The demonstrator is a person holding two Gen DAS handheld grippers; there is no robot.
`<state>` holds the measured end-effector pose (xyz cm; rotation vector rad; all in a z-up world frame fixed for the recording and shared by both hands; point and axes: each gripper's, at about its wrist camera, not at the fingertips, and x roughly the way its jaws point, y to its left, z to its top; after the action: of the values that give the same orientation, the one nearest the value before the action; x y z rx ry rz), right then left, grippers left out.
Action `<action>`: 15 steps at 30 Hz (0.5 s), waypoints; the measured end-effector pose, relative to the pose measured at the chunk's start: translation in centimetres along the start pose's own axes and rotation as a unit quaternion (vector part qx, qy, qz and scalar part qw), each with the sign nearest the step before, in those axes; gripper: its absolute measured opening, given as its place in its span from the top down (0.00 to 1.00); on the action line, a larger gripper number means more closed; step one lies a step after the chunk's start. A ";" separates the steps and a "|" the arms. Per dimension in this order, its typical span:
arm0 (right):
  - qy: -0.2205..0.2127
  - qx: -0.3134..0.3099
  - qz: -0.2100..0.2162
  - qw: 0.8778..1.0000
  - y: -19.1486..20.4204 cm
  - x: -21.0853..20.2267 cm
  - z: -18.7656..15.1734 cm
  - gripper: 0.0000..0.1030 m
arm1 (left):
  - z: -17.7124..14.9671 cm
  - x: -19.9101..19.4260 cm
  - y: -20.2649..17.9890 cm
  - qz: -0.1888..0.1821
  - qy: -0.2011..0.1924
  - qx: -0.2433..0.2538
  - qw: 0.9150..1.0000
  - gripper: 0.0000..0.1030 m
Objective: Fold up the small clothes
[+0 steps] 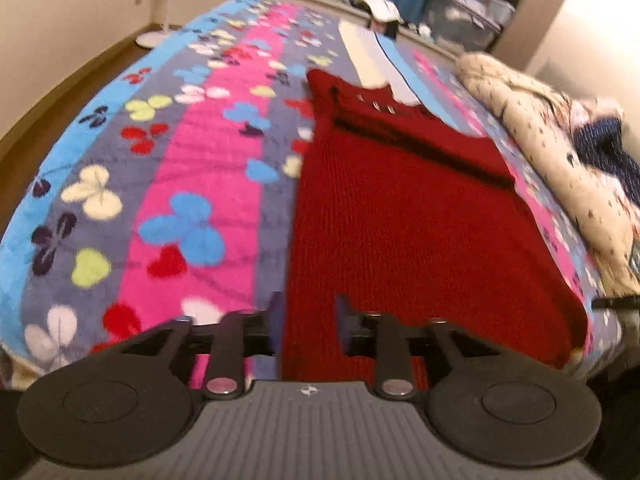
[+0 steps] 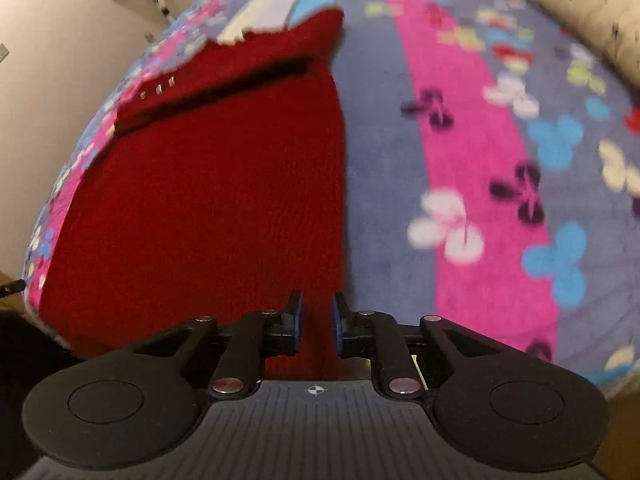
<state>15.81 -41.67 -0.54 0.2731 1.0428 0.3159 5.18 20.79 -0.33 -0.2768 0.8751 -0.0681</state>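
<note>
Tool (image 1: 308,322) over butterfly blanket (image 1: 192,168), cream wall (image 1: 60,4)

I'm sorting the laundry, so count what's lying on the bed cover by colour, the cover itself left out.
Red: 1, the knitted garment, spread flat
Cream: 1, the speckled bundle at the bed's edge
White and pale blue: 1, the striped cloth beyond the red one
Total: 3

Red knit garment (image 1: 400,220) lies flat on the bed, top folded over, 3 small buttons showing
</note>
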 end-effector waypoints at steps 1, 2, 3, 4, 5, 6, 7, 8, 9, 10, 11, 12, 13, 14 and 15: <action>-0.002 0.007 0.003 1.000 0.1 0.4 0.1 0.56 | 0.2 0.7 0.1 0.005 0.009 -0.002 1.000 0.61; -0.003 0.011 -0.001 1.000 -0.1 1.0 0.1 0.56 | 0.2 1.7 0.3 0.008 0.027 -0.009 1.000 0.61; 0.000 0.016 -0.004 1.000 -0.3 1.6 -0.1 0.56 | 0.1 2.6 0.8 0.006 0.043 -0.018 0.999 0.61; 0.009 0.028 -0.004 1.000 -0.5 2.6 -0.5 0.56 | 0.0 3.3 0.9 0.001 0.055 -0.025 0.998 0.61; 0.018 0.042 -0.003 0.999 -0.8 3.2 -0.8 0.56 | -0.2 4.0 0.9 -0.006 0.064 -0.029 0.998 0.61; 0.022 0.048 -0.001 0.999 -0.9 3.7 -0.9 0.56 | -0.3 4.4 0.9 -0.008 0.069 -0.032 0.997 0.61; 0.024 0.044 -0.002 0.999 -0.6 4.1 -1.0 0.56 | -0.6 4.9 0.6 -0.003 0.075 -0.031 0.997 0.61; 0.029 0.037 -0.005 0.999 -0.4 4.5 -1.2 0.56 | -0.9 5.4 0.6 0.003 0.079 -0.027 0.997 0.61; 0.035 0.030 -0.011 0.999 -0.1 4.7 -1.5 0.56 | -1.2 5.7 0.4 0.009 0.082 -0.022 0.996 0.62; 0.041 0.024 -0.017 0.999 0.1 5.0 -1.7 0.59 | -1.3 5.9 0.2 0.013 0.082 -0.015 0.996 0.62; 0.045 0.017 -0.023 0.999 0.2 5.1 -1.9 0.63 | -1.3 5.9 0.0 0.016 0.081 -0.008 0.997 0.62; 0.047 0.010 -0.026 0.999 0.3 5.2 -2.1 0.66 | -1.3 6.1 -0.2 0.017 0.081 -0.004 0.997 0.63; 0.045 0.007 -0.027 0.999 0.3 5.0 -2.2 0.69 | -1.3 6.1 -0.2 0.017 0.083 -0.002 0.996 0.65; 0.043 0.007 -0.025 0.999 0.3 4.8 -2.3 0.71 | -1.4 6.0 -0.1 0.016 0.085 -0.003 0.996 0.66; 0.043 0.007 -0.023 0.999 0.3 4.7 -2.4 0.76 | -1.5 6.0 -0.1 0.016 0.086 -0.004 0.996 0.68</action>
<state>15.89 -39.44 -5.33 0.2487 1.1340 0.2807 7.84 19.39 -5.71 -0.2676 1.0517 -0.0598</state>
